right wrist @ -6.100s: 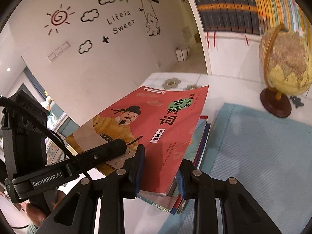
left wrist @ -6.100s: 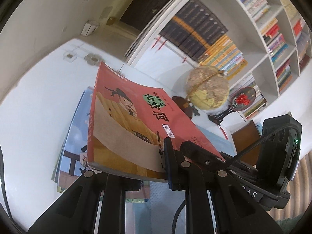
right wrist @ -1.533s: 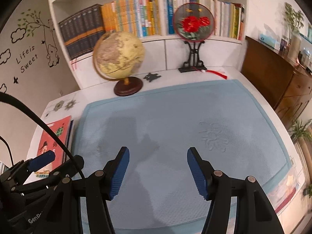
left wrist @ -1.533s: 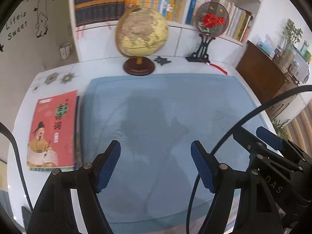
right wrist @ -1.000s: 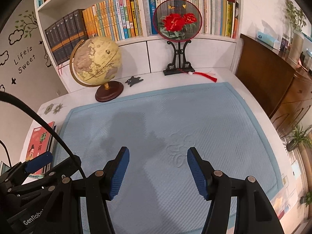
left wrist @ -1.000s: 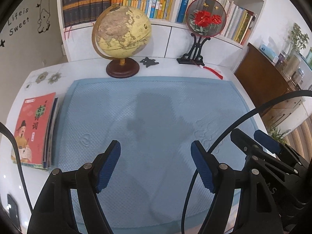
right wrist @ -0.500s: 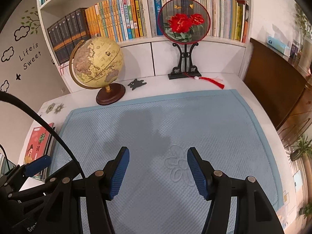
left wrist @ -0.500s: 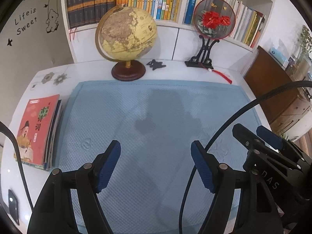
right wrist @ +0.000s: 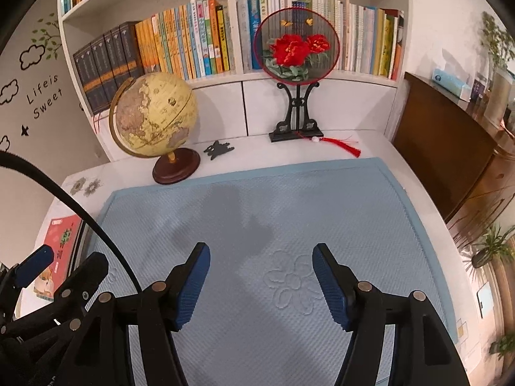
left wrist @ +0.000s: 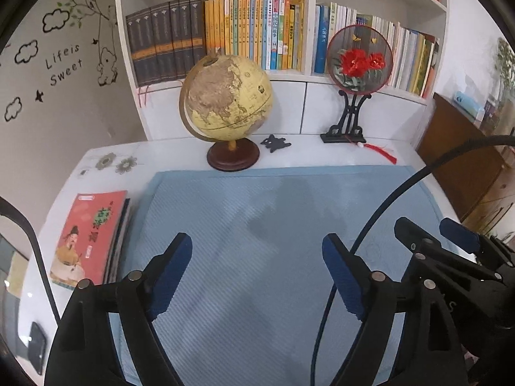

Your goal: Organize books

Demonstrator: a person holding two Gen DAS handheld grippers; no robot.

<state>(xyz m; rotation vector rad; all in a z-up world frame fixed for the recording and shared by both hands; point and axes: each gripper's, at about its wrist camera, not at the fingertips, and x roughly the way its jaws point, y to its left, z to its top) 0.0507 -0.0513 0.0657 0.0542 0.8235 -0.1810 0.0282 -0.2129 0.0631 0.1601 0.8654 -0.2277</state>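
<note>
**Both grippers empty above the mat; books stacked at the left edge of the bench**

The left gripper (left wrist: 257, 263) hangs over the blue mat (left wrist: 257, 212) with its blue pads spread wide. Its jaws have just been opening further, and nothing lies between them. The right gripper (right wrist: 261, 276) is likewise spread above the mat, over an embossed flower pattern; its jaws have also just been opening, with nothing between them. Neither gripper touches any item. In the left wrist view the right gripper appears at the lower right; in the right wrist view the left gripper appears at the lower left.

The stack of books (left wrist: 88, 241) lies flat on the white bench (left wrist: 106, 154), just beside the left edge of the mat and well apart from both grippers. The top book has a red cover showing a robed figure and green characters. Darker edges of the books beneath it show along its right side.

At the far side of the bench, a globe (left wrist: 227, 96) stands upright on a round wooden base, just beyond the mat's far edge. To its right are a small black ornament (left wrist: 275, 143) and a round red-flower fan on a black stand (left wrist: 359, 59), with a red tassel trailing rightward from its foot. A white bookshelf (left wrist: 309, 16) filled with upright books rises behind them.
</note>
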